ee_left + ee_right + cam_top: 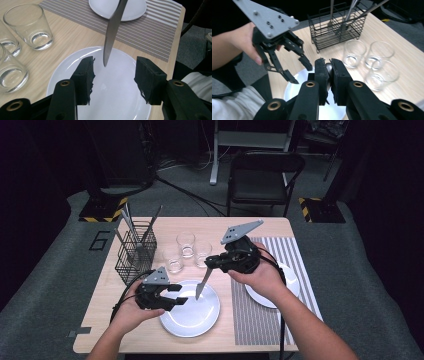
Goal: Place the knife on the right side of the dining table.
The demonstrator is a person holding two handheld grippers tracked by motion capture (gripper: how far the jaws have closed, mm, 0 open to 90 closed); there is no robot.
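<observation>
Table knife (pixel 203 284) is clamped by its handle in the right gripper (pixel 214 262), blade tip hanging over the near white plate (pixel 205 317), not yet set down; left gripper (pixel 176 295) waits alongside, jaws spread and empty.

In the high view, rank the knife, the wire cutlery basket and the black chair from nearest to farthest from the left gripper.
1. Knife: just right of the left gripper, over the plate.
2. Wire cutlery basket: behind it, table's left.
3. Black chair: beyond the table.
</observation>
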